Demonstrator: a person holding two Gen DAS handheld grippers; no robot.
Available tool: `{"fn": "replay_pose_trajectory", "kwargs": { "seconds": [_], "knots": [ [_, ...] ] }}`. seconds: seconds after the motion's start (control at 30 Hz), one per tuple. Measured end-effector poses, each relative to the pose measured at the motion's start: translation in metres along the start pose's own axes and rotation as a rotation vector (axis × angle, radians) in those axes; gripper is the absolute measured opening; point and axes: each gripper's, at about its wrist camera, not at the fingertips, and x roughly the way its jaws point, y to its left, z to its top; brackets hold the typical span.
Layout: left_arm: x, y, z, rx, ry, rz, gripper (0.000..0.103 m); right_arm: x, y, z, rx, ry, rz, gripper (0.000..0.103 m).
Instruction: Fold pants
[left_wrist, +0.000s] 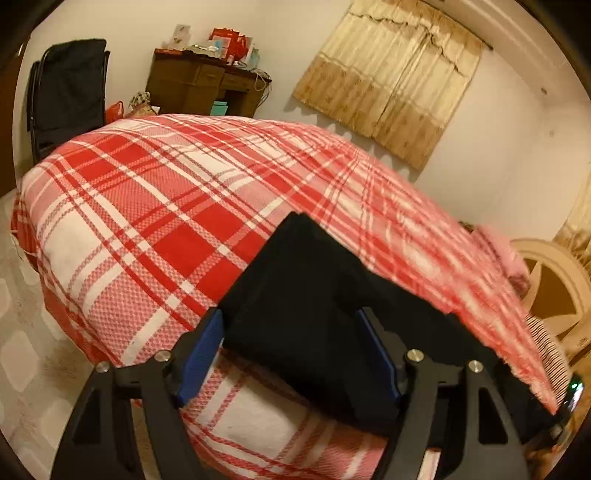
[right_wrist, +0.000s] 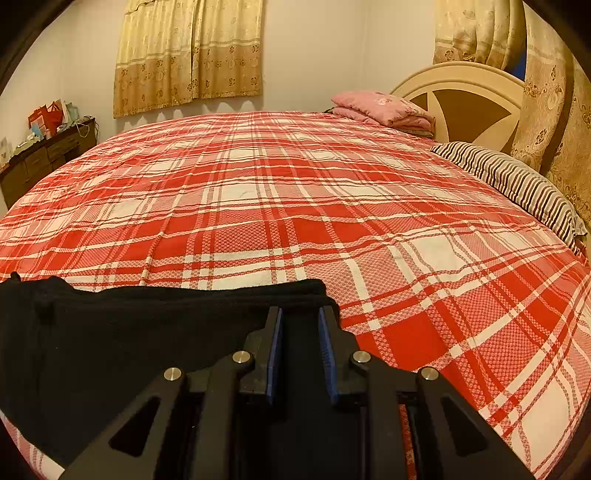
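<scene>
Black pants (left_wrist: 306, 295) lie on a bed with a red and white plaid cover (left_wrist: 155, 206). In the left wrist view my left gripper (left_wrist: 291, 325) is wide open, its blue pads on either side of the dark cloth, and I cannot tell if they touch it. In the right wrist view the pants (right_wrist: 129, 332) stretch from the left edge to my right gripper (right_wrist: 300, 321). Its blue pads stand narrowly apart with black cloth between them at the pants' right end. The plaid cover (right_wrist: 295, 206) fills the view beyond.
A dark wooden desk (left_wrist: 207, 85) with boxes stands at the far wall, a black chair (left_wrist: 70, 88) beside it. A folded pink blanket (right_wrist: 384, 107), a striped pillow (right_wrist: 517, 184) and a cream headboard (right_wrist: 461, 99) are at the bed's head. Curtains (right_wrist: 188, 55) hang behind.
</scene>
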Motion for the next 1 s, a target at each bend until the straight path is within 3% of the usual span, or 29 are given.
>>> {"fn": "replay_pose_trajectory", "kwargs": {
  "seconds": [0.13, 0.3, 0.37, 0.4, 0.43, 0.57, 0.6, 0.7, 0.9, 1.0],
  "knots": [
    [-0.003, -0.017, 0.000, 0.066, -0.025, 0.008, 0.075, 0.000, 0.000, 0.000, 0.001, 0.000, 0.001, 0.022],
    [0.015, -0.003, -0.004, -0.002, 0.045, 0.061, 0.075, 0.000, 0.000, 0.000, 0.001, 0.000, 0.001, 0.022],
    [0.013, -0.013, -0.005, 0.059, 0.040, 0.118, 0.067, -0.001, 0.000, 0.000, 0.000, -0.001, -0.001, 0.022],
    [0.015, -0.017, -0.004, 0.088, 0.039, 0.151, 0.051, -0.001, 0.000, 0.000, 0.000, -0.001, 0.000, 0.022],
    [0.015, -0.018, -0.005, 0.098, 0.039, 0.168, 0.050, -0.001, 0.000, 0.000, 0.001, -0.001, 0.000, 0.022],
    [0.012, -0.010, 0.000, 0.033, 0.047, 0.118, 0.046, 0.000, 0.000, 0.000, 0.004, -0.001, 0.002, 0.022],
    [0.011, -0.010, 0.000, 0.034, 0.049, 0.116, 0.037, -0.001, 0.000, 0.000, 0.004, -0.002, 0.001, 0.022],
    [0.007, -0.018, 0.002, 0.057, 0.041, 0.107, 0.031, -0.001, 0.000, 0.000, 0.006, -0.002, 0.004, 0.022],
    [-0.007, -0.066, 0.007, 0.248, -0.027, 0.082, 0.026, -0.026, -0.021, 0.007, 0.146, -0.050, 0.112, 0.022],
    [-0.022, -0.103, 0.009, 0.351, -0.072, -0.005, 0.026, -0.052, -0.027, 0.008, 0.170, -0.109, 0.168, 0.022]
  ]
}}
